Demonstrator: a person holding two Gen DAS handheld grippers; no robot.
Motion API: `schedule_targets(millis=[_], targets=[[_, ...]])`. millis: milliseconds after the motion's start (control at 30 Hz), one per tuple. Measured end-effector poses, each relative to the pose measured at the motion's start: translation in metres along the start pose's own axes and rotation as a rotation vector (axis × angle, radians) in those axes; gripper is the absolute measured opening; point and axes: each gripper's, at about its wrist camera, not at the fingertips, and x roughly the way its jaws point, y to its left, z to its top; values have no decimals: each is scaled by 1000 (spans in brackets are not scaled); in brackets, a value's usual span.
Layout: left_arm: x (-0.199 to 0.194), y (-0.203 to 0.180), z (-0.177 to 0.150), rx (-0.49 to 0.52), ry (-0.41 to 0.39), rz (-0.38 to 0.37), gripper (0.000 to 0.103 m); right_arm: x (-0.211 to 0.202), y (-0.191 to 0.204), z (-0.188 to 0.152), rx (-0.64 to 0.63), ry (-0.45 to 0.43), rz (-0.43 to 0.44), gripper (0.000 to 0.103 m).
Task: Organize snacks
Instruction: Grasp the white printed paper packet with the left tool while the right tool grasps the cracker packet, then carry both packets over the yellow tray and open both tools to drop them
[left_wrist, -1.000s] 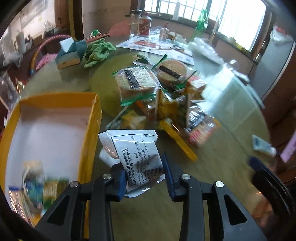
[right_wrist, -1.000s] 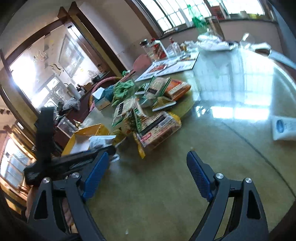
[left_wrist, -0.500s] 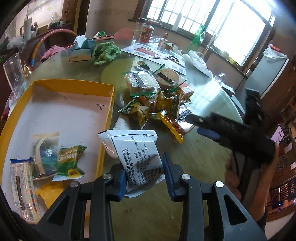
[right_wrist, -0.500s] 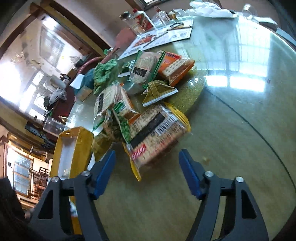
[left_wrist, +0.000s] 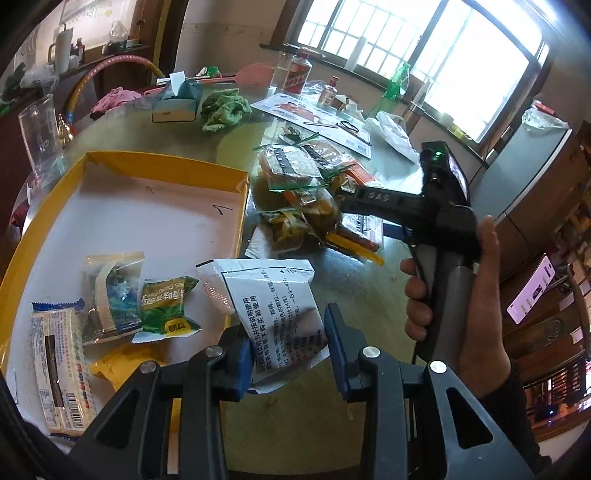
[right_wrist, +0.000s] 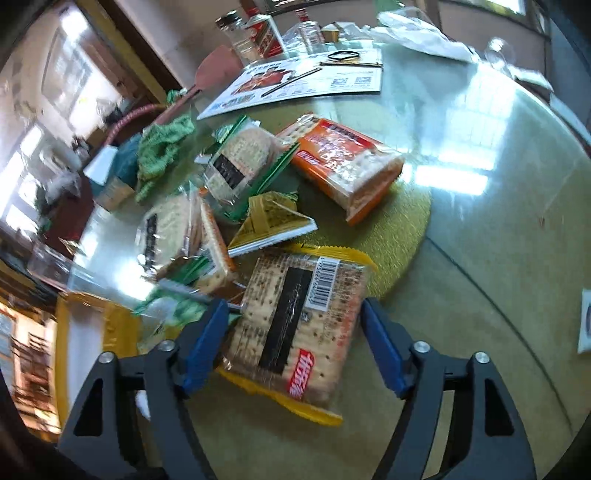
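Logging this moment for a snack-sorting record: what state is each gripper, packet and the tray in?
left gripper: shut on the white packet, held above the tray's edge.
right gripper: open, straddling the yellow cracker pack.
yellow tray: open, several snacks inside.
orange cracker pack: lying sealed.

Tray (left_wrist: 236, 206): on the bench (left_wrist: 362, 295), left of the snack pile (left_wrist: 306, 206).
In tray: four packets (left_wrist: 110, 299) (near corner).
Cloth (left_wrist: 223, 109): behind the pile.
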Motion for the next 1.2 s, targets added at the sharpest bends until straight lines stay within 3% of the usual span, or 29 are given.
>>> schedule_targets(millis=[33,200,433,633,767,900,1033,1200], targets=[[0,0,0,-2,1,-2,35,1,3,-1,-30,-16,-45,75],[-2,2,-3,-4,5,-9,35,-5,5,-17,-111,-30,-66,75],[-7,3,-7,-2,3,-25,35,-37,-16,-70,-269,-68,-117,72],[-19,12,-13,-36,2,-48,35,-46,-28,-72,-277,-59,-46,73],[-38,35,-14,-102,-19,-53,35,-41,-16,-74,-318,-73,-104,70],[-60,63,-16,-152,-58,-1,35,-45,-22,-78,-282,-86,-107,69],[-68,94,-12,-200,-78,58,35,-76,-32,-86,-193,-153,15,69],[-63,128,6,-237,-68,93,35,-121,16,-102,-281,-227,201,69]])
